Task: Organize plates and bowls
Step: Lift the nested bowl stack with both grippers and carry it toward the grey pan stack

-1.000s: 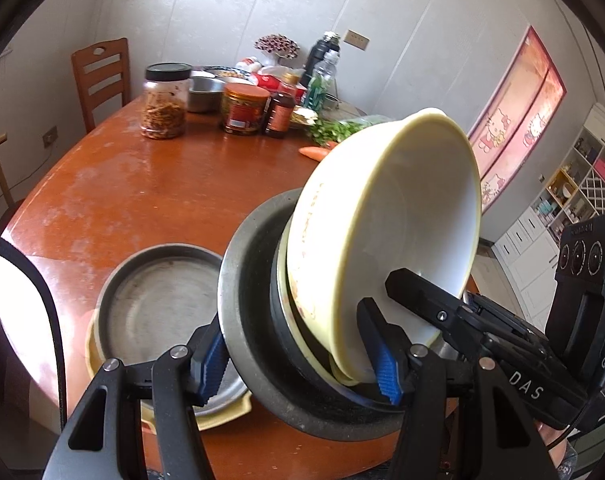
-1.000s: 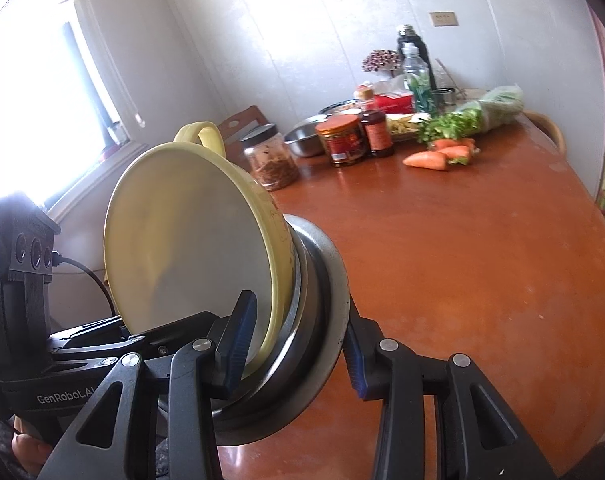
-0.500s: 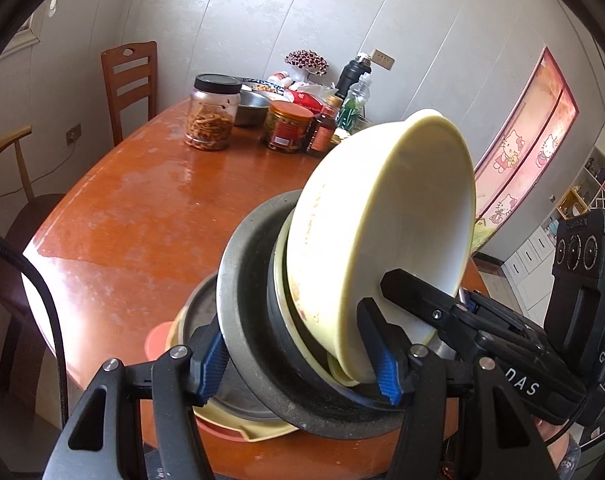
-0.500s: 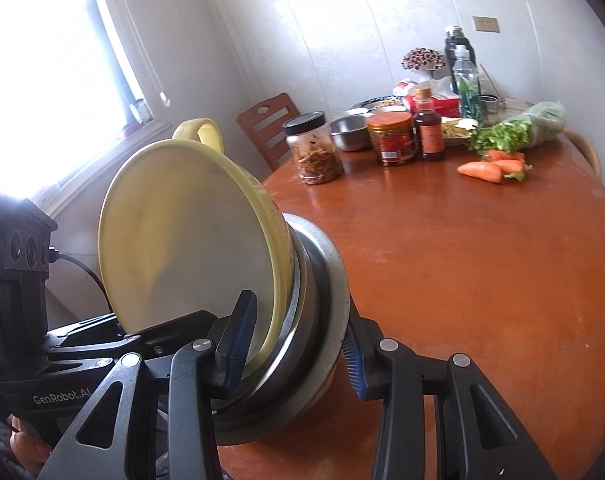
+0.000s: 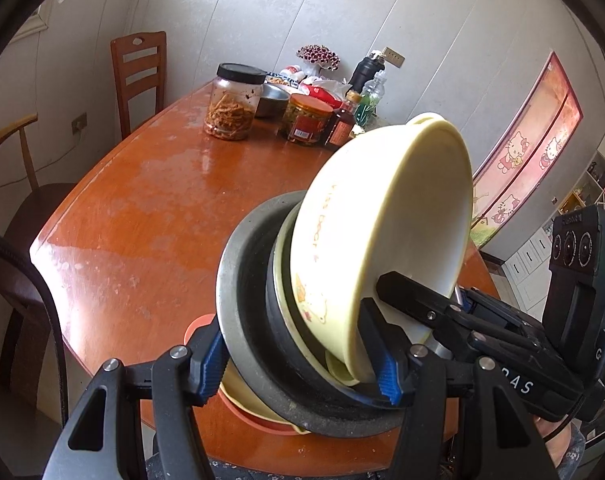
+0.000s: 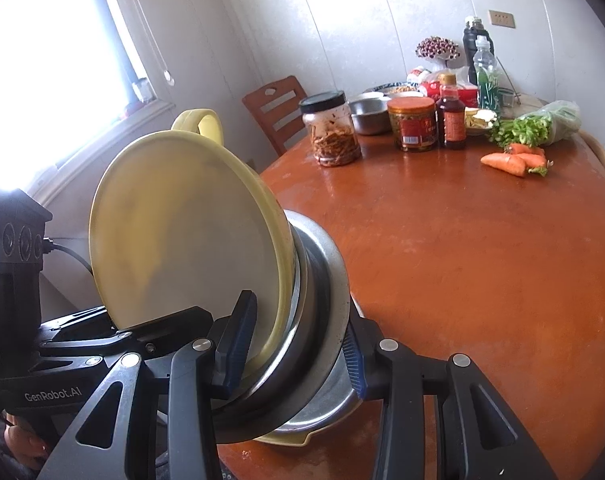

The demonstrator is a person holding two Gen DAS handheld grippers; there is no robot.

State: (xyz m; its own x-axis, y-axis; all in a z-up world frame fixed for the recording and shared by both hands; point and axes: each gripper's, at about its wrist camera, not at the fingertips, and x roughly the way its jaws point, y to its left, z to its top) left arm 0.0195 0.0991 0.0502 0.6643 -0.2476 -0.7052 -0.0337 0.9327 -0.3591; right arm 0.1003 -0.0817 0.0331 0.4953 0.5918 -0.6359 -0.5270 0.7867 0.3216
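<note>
Two grippers clamp one tilted stack of dishes point(image 5: 342, 280) from opposite sides: a yellow bowl point(image 5: 386, 216) nested in a metal plate point(image 5: 242, 300). The left gripper point(image 5: 298, 364) pinches the stack's lower edge, and so does the right gripper point(image 6: 294, 348). The stack hangs above more plates point(image 5: 258, 408) lying at the near edge of the brown table point(image 5: 150, 208), with jars point(image 6: 330, 128) far behind.

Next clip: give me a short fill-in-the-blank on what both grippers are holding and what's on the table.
1. Both grippers clamp one tilted stack of ____.
2. The top bowl in the stack is ____ in colour.
3. The jar on the table has a ____ lid.
4. Beside the greens lie orange ____.

Missing words: dishes; yellow; black; carrots
</note>
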